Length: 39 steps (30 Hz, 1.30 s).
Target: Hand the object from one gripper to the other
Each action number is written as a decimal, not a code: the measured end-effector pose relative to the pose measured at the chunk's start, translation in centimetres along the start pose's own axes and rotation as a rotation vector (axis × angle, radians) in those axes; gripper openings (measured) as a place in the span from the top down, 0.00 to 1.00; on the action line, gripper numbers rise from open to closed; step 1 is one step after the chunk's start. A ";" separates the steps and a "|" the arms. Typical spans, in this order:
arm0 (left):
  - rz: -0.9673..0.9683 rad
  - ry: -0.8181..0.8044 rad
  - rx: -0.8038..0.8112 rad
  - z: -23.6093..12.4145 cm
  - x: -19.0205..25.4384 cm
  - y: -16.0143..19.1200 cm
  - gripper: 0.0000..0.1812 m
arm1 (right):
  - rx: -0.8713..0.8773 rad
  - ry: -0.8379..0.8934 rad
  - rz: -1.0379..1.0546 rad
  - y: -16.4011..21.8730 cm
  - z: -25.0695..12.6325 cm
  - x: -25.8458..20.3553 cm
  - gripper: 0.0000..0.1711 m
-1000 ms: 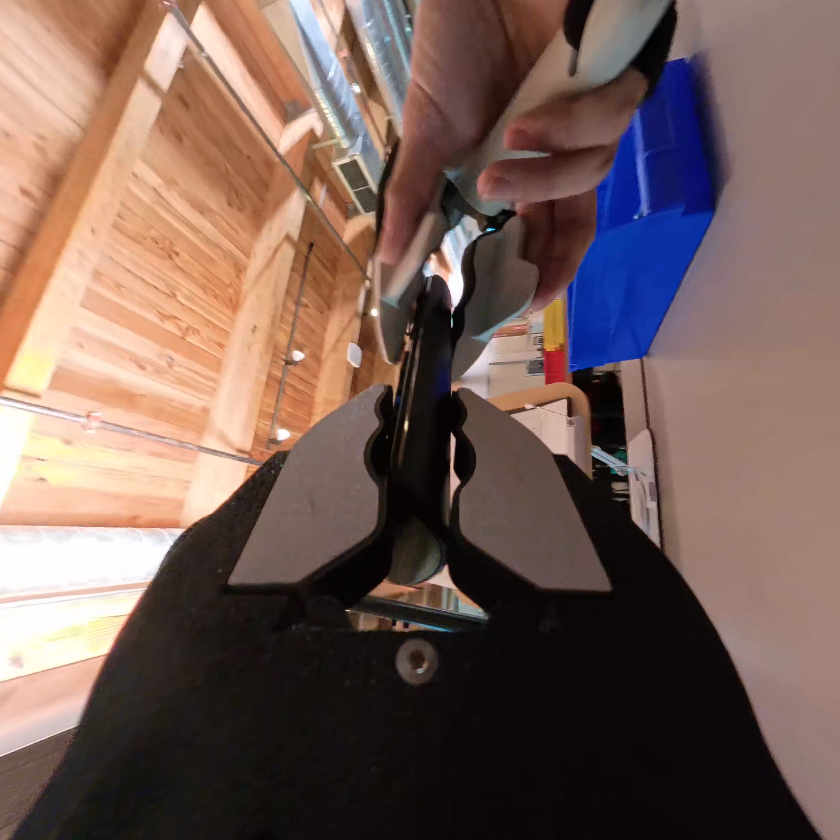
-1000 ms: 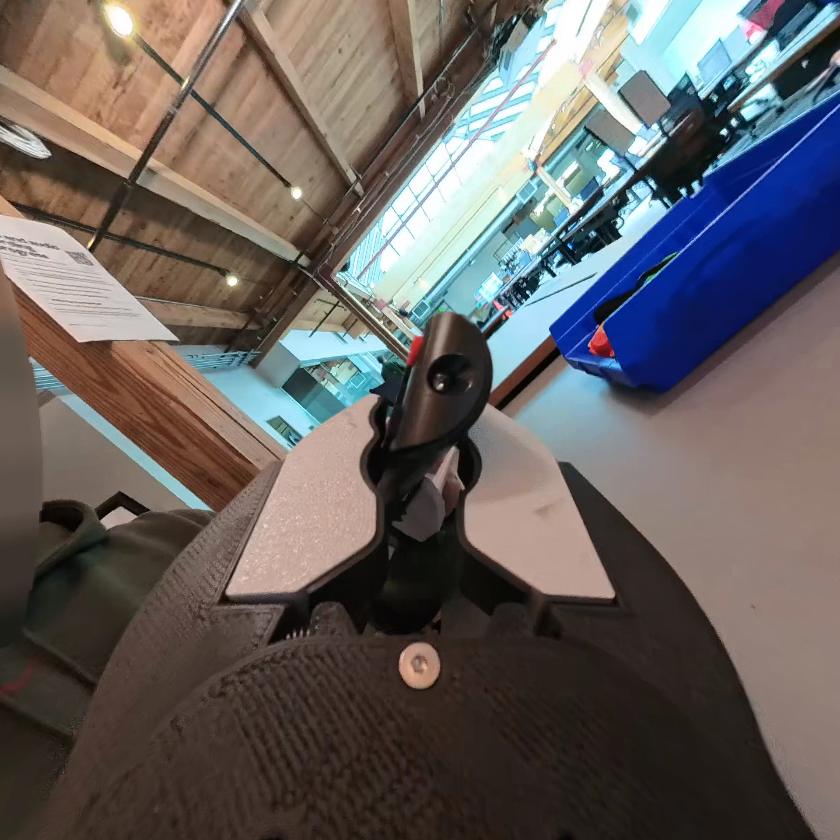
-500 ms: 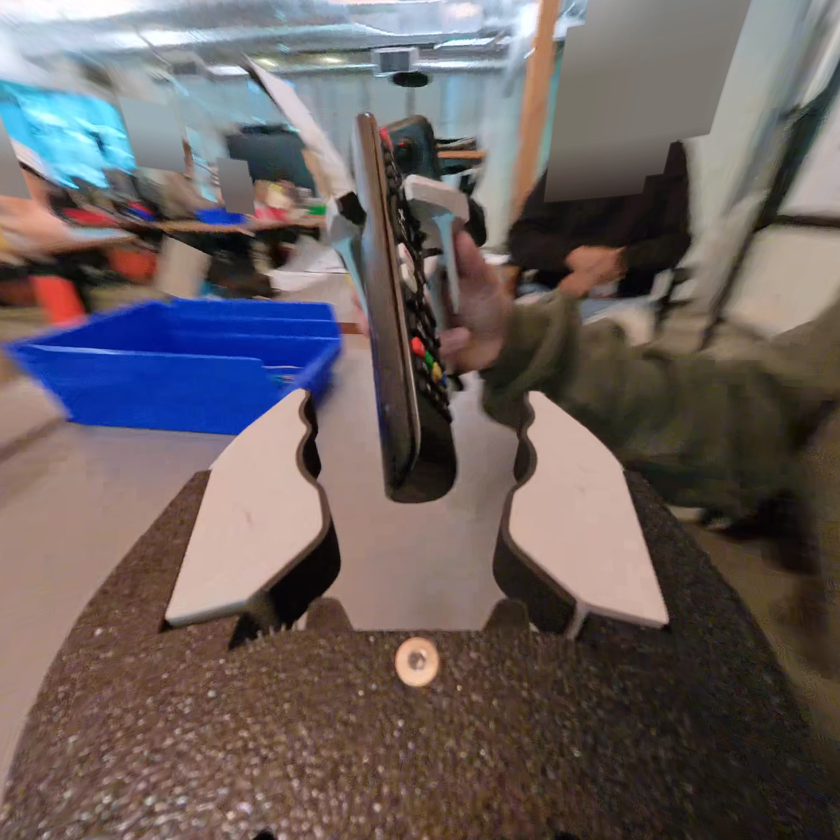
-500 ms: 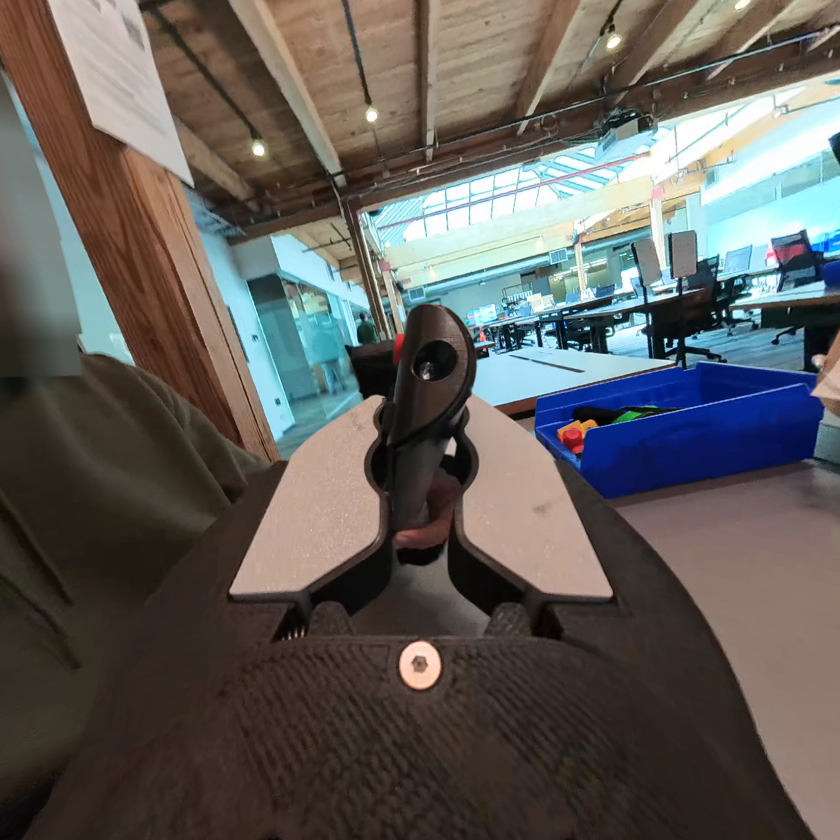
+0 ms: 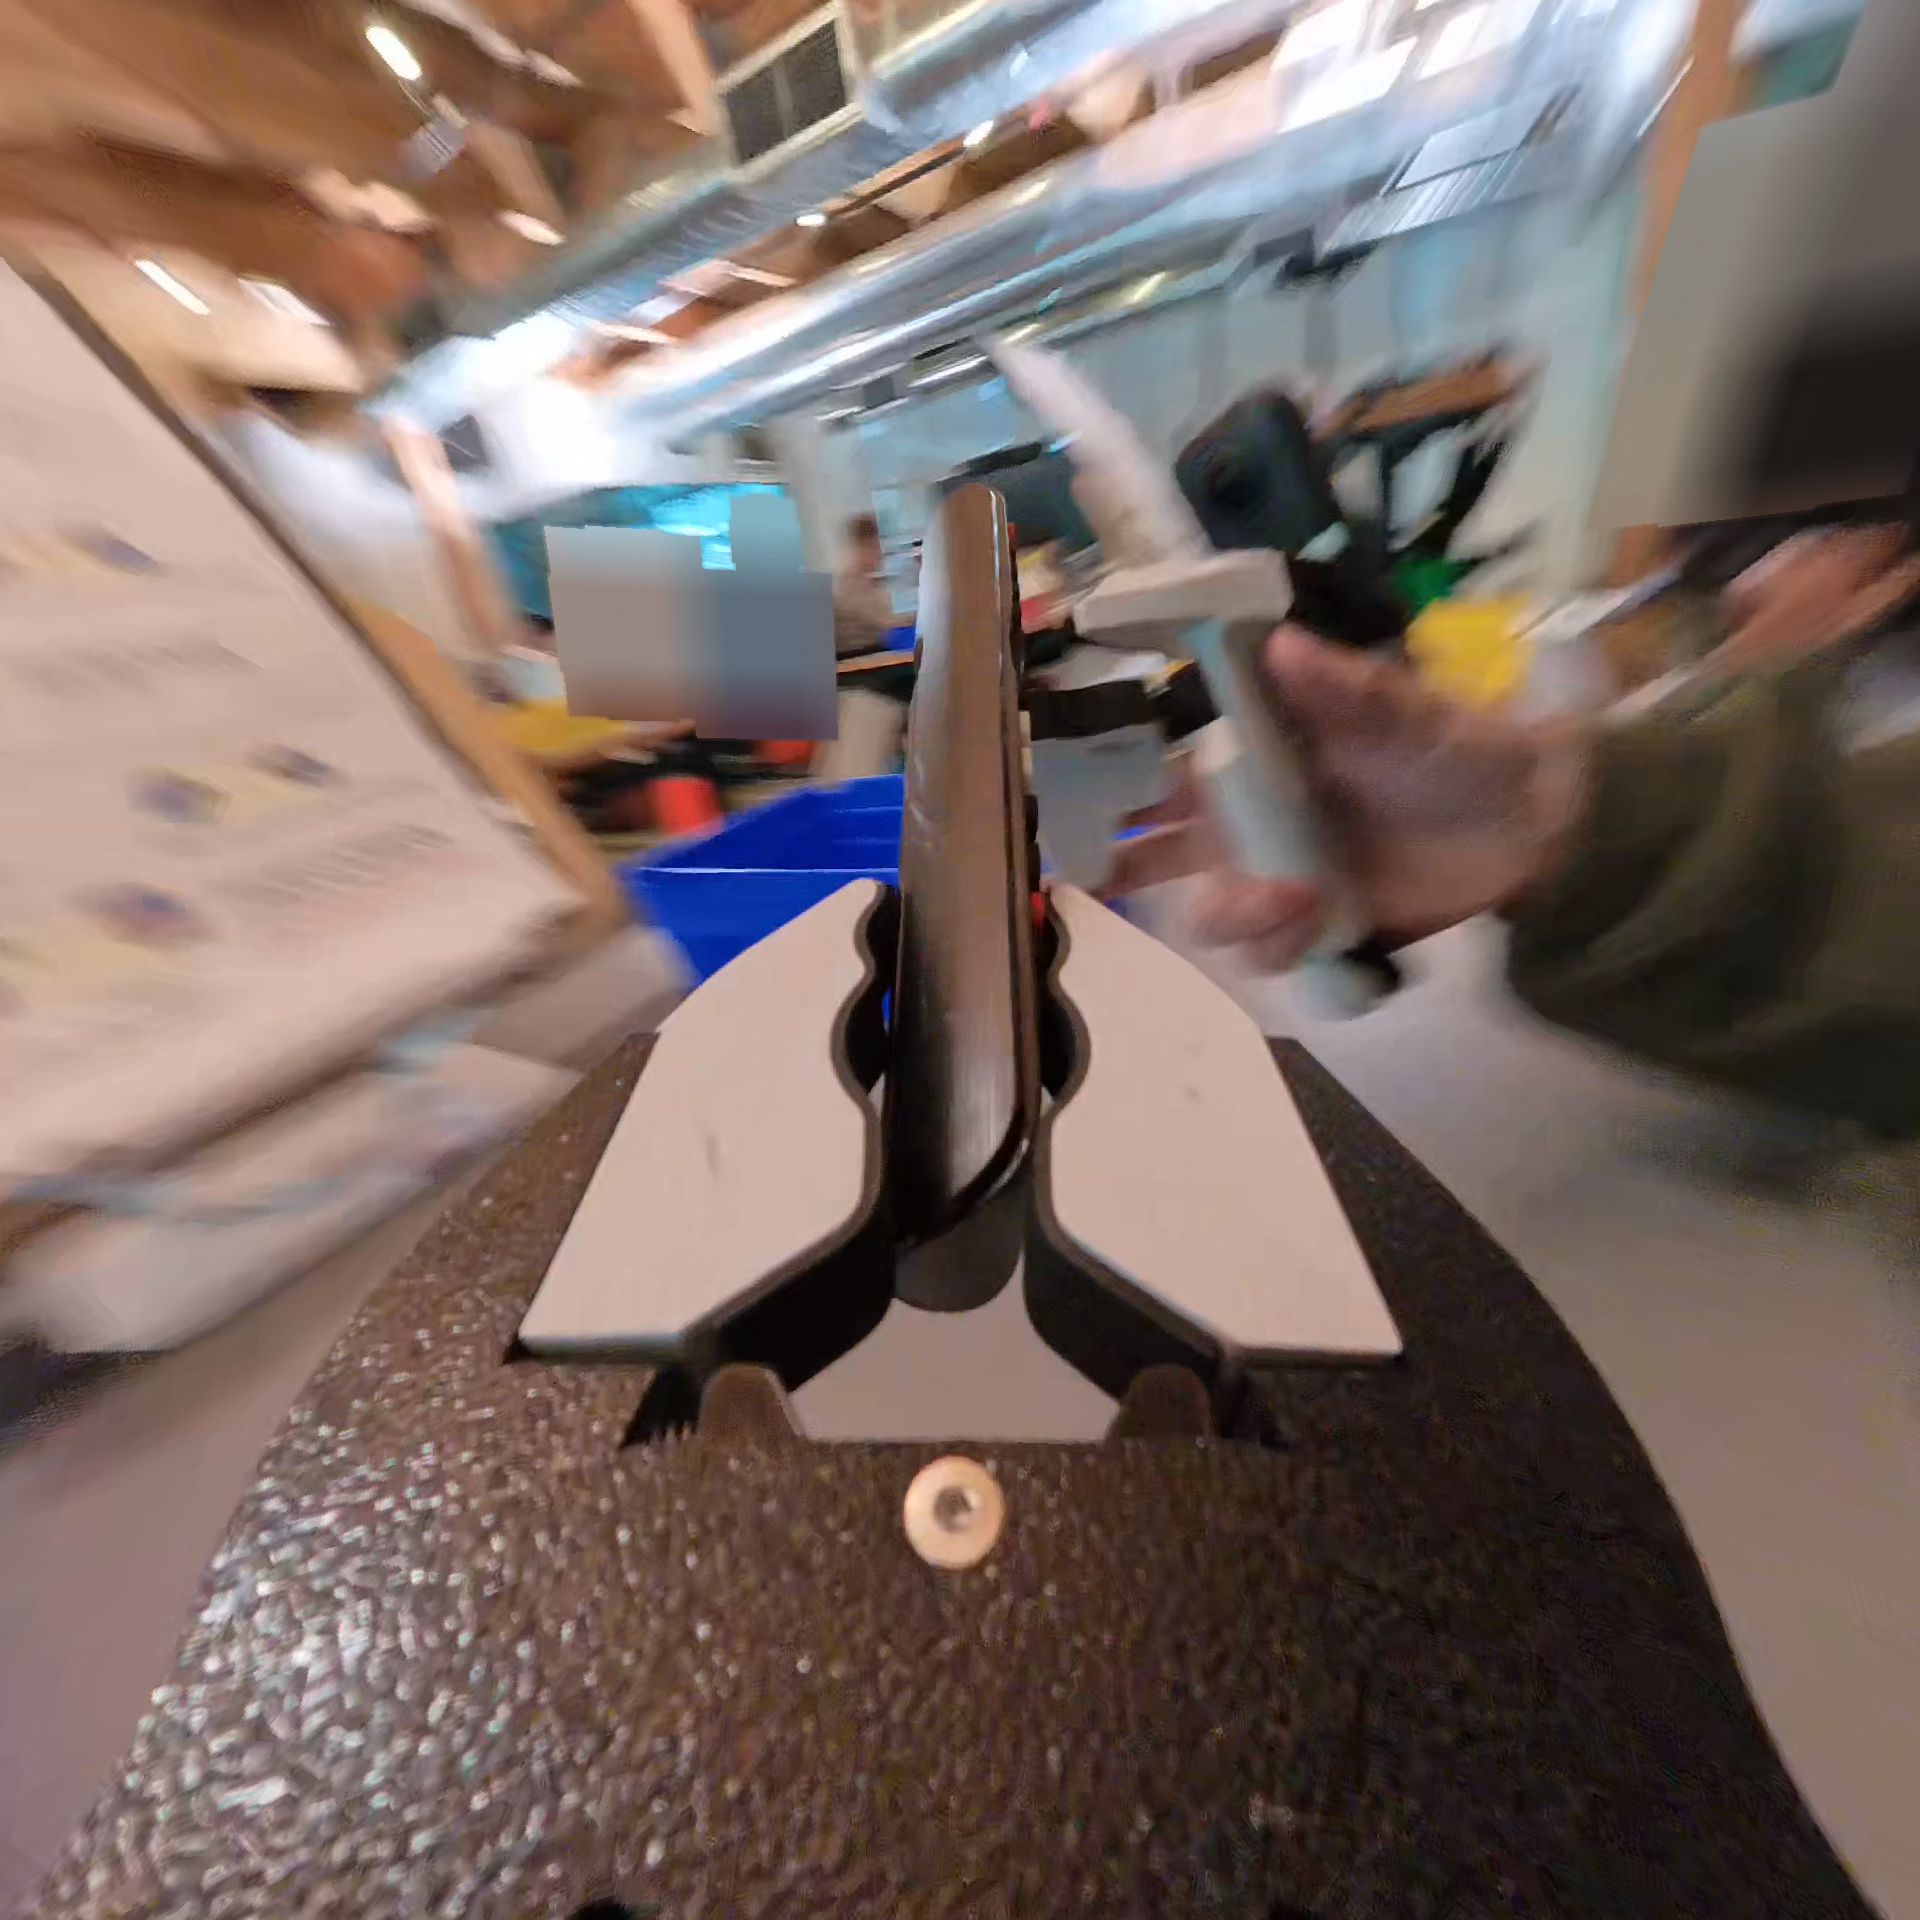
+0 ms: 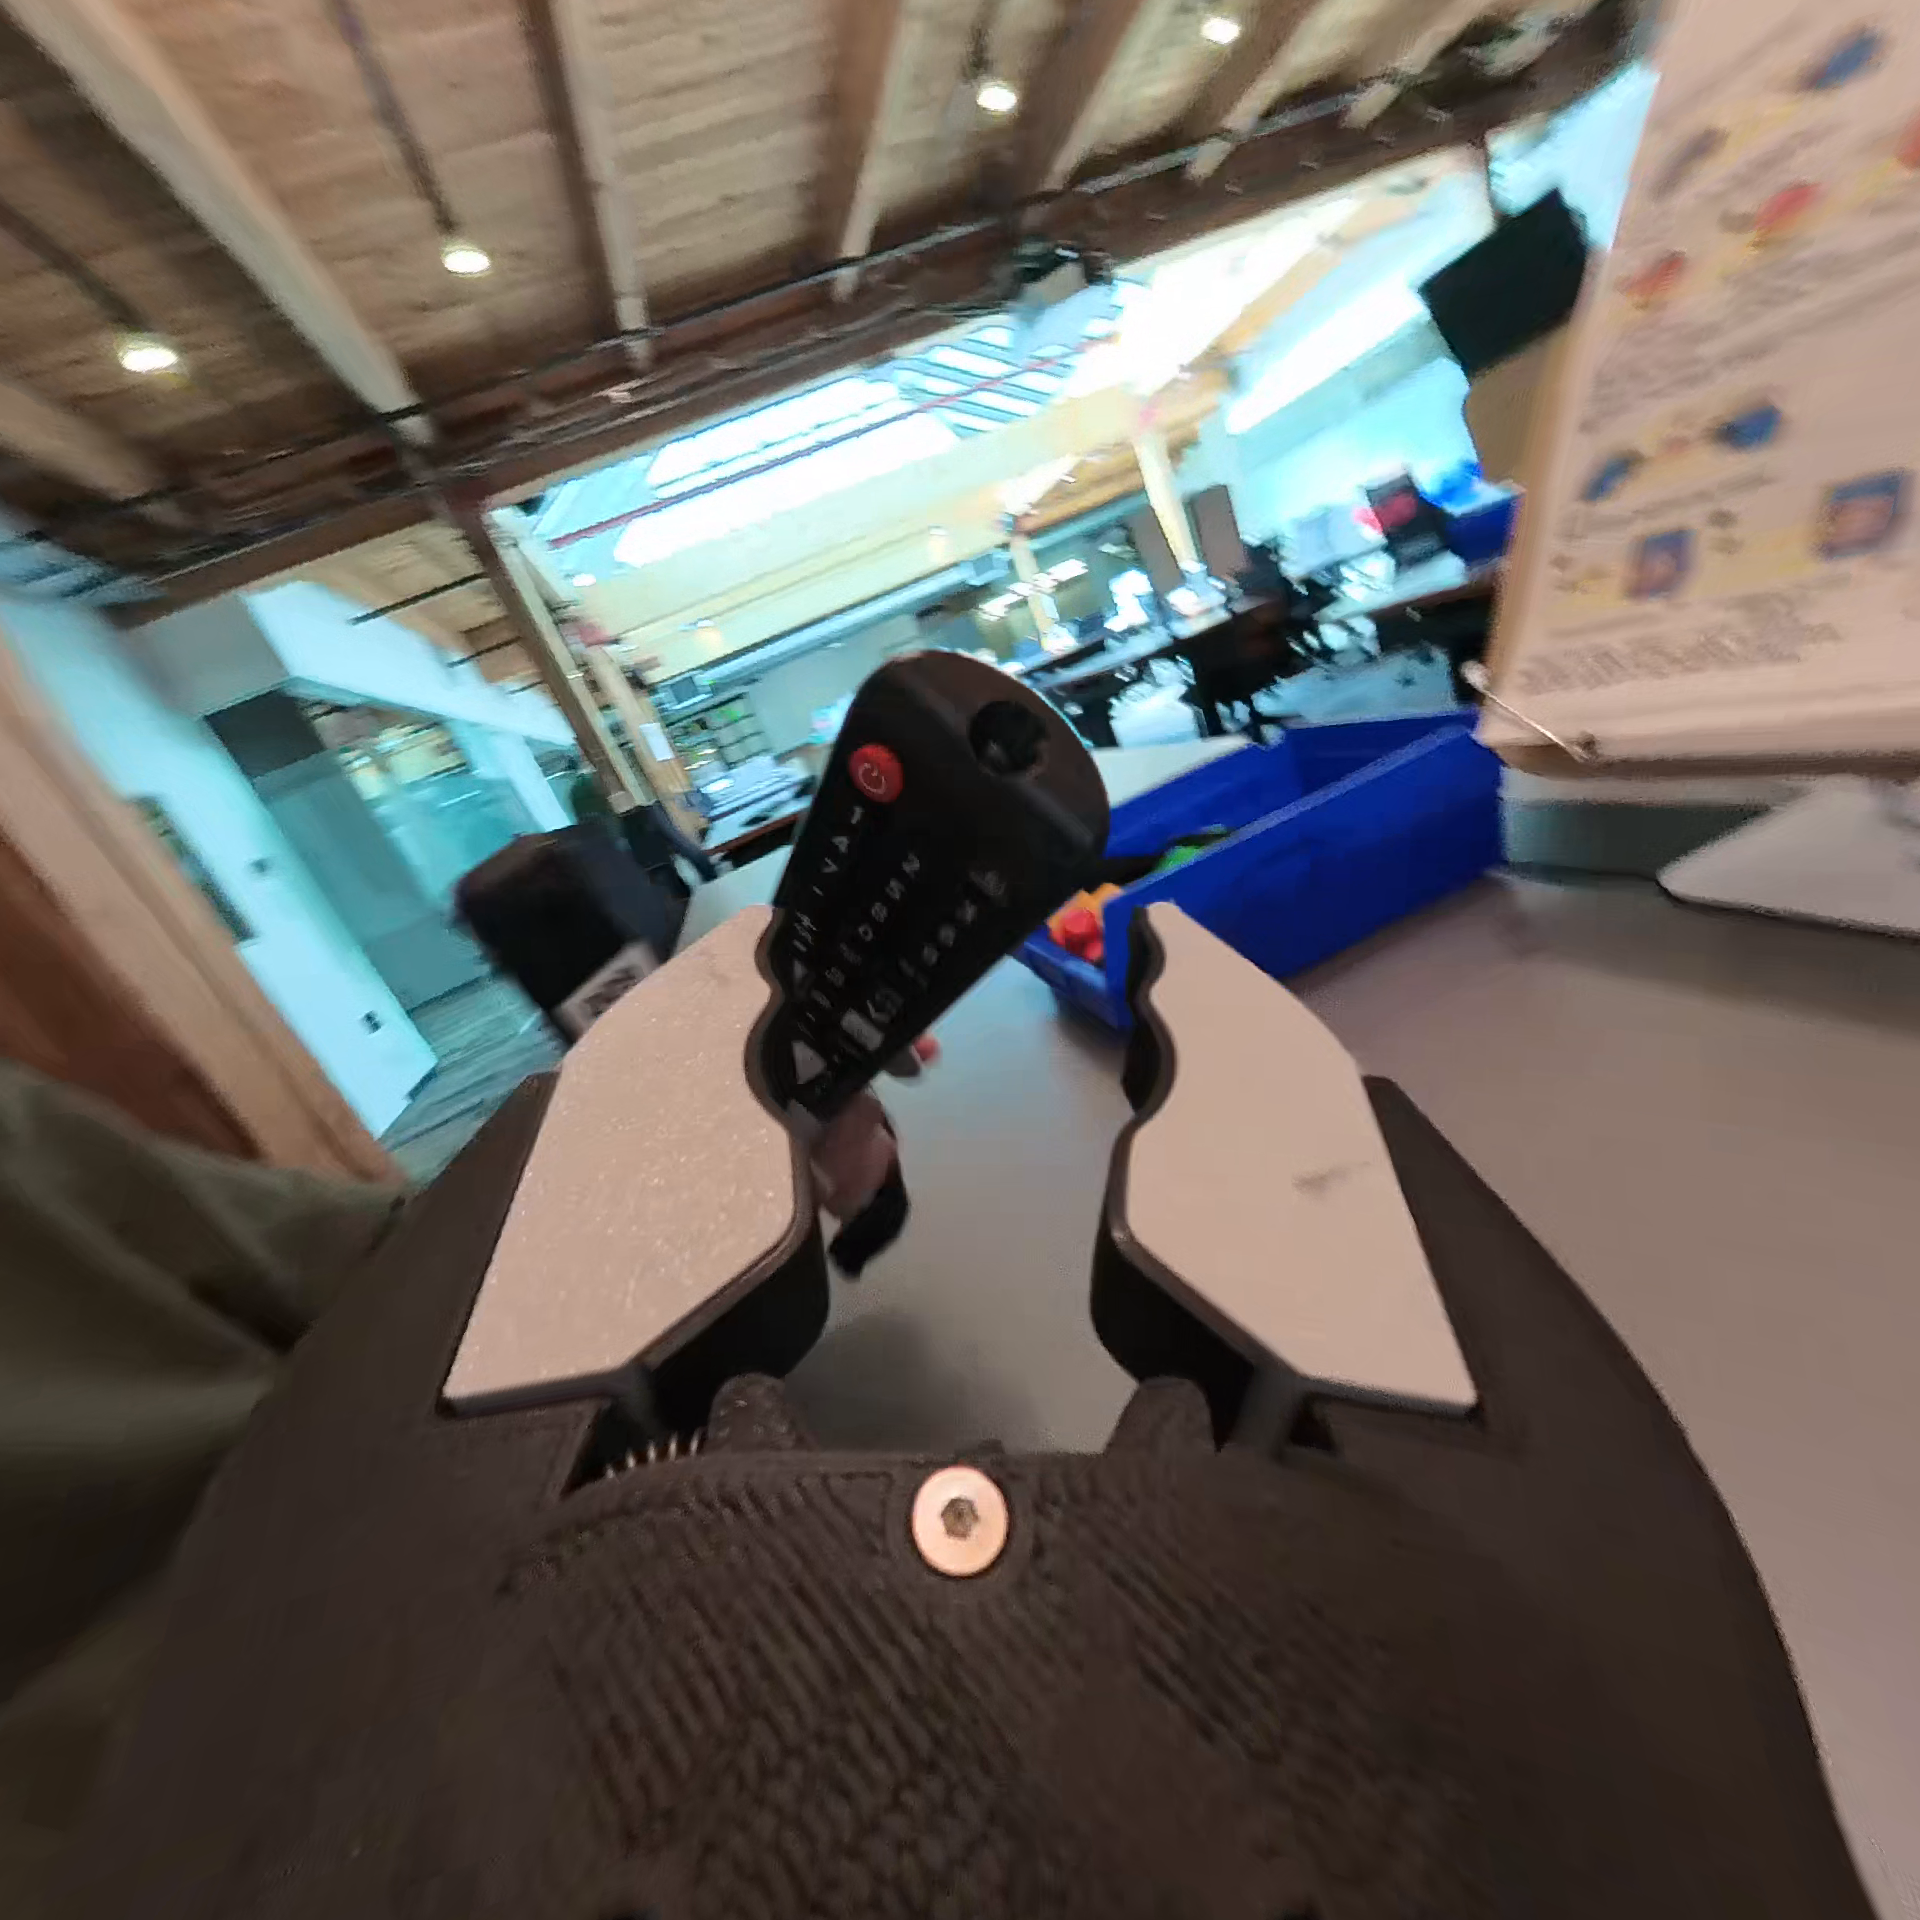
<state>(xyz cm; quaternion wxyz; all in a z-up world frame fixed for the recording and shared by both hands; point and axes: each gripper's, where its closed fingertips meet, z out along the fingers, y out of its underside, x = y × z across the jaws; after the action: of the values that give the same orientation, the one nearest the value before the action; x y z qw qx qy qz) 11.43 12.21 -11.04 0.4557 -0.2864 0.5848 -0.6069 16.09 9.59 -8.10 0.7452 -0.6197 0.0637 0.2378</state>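
A black remote control (image 5: 956, 727) with a red power button stands upright between the fingers of my left gripper (image 5: 961, 899), which is shut on its lower end. In the right wrist view the remote's upper end (image 6: 914, 862) rises between the spread fingers of my right gripper (image 6: 951, 925), which is open; the remote lies near its left finger (image 6: 665, 1122), and contact cannot be told. The right gripper's grey handle (image 5: 1236, 727) and the hand holding it show blurred just right of the remote in the left wrist view.
A blue bin (image 6: 1330, 842) with small coloured items stands on the grey table (image 6: 1610, 1091) behind the remote; it also shows in the left wrist view (image 5: 769, 883). A printed sign on a stand (image 6: 1745, 416) is close by. An olive sleeve (image 5: 1714, 883) is at the right.
Half a second ago my right gripper held the remote and my left was open around it. Now my left has shut on the remote and my right has opened. Both views have swung.
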 end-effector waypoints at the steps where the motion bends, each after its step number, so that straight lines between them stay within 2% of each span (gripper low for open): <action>1: 0.200 -0.092 -0.032 -0.3 -0.9 0.0 0.87 | -0.019 0.046 0.049 0.4 0.1 0.7 0.61; 2: 0.413 -0.164 -0.065 -0.6 -1.5 -0.2 0.86 | -0.031 0.034 0.098 0.7 0.4 0.6 0.56; 4: 0.781 -0.234 -0.104 -0.8 -1.4 -0.6 0.87 | -0.018 -0.084 0.199 0.9 1.4 -1.2 0.58; 5: 0.882 -0.245 -0.103 -0.8 -1.0 -0.7 0.87 | -0.002 -0.137 0.242 0.9 1.8 -2.1 0.59; 7: 0.892 -0.238 -0.075 -0.6 -0.2 -0.8 0.87 | 0.020 -0.180 0.275 1.1 2.5 -2.8 0.61; 8: 0.856 -0.233 -0.063 -0.5 0.0 -0.8 0.87 | 0.021 -0.169 0.260 1.4 2.7 -2.6 0.68; 14: 0.764 -0.204 -0.037 -0.3 0.5 -0.5 0.86 | 0.069 -0.212 0.221 1.5 2.7 -3.0 0.69; 18: 0.750 -0.176 -0.049 -0.3 0.4 -0.3 0.85 | 0.001 -0.208 0.162 1.8 2.7 -3.0 0.69; 21: 0.499 -0.055 -0.025 -0.1 1.6 -0.5 0.79 | 0.011 -0.246 0.089 0.9 2.1 -3.8 0.69; 23: 0.224 0.065 -0.025 0.1 2.4 -0.6 0.66 | 0.016 -0.292 0.018 0.1 1.4 -4.9 0.70; 26: -0.290 0.267 -0.113 0.7 3.8 0.3 0.43 | 0.045 -0.365 -0.117 -0.9 0.3 -6.7 0.69; 27: -0.453 0.379 -0.135 0.6 5.0 0.4 0.41 | 0.055 -0.391 -0.156 -1.0 0.1 -7.3 0.69; 29: -0.739 0.574 -0.097 0.0 6.6 -0.6 0.42 | 0.065 -0.419 -0.228 -0.9 -0.3 -7.9 0.69; 32: -1.066 0.796 0.011 -1.1 7.2 -3.0 0.52 | 0.061 -0.398 -0.346 -0.5 -0.4 -7.9 0.69; 34: -1.176 0.806 0.029 -1.0 6.8 -3.3 0.55 | 0.025 -0.388 -0.424 0.2 -0.5 -7.8 0.69; 37: -1.245 0.776 0.045 -0.6 6.2 -3.0 0.74 | 0.028 -0.407 -0.492 0.5 -0.7 -8.4 0.69; 39: -1.296 0.756 0.029 -0.3 6.0 -2.5 0.81 | 0.013 -0.399 -0.520 0.9 -0.7 -8.3 0.69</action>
<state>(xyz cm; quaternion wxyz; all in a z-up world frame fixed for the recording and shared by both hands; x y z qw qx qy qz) 8.09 6.80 -9.79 -0.2211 -0.3395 0.4075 -0.8184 8.54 6.76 -5.78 0.7827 -0.5516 -0.2426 0.1559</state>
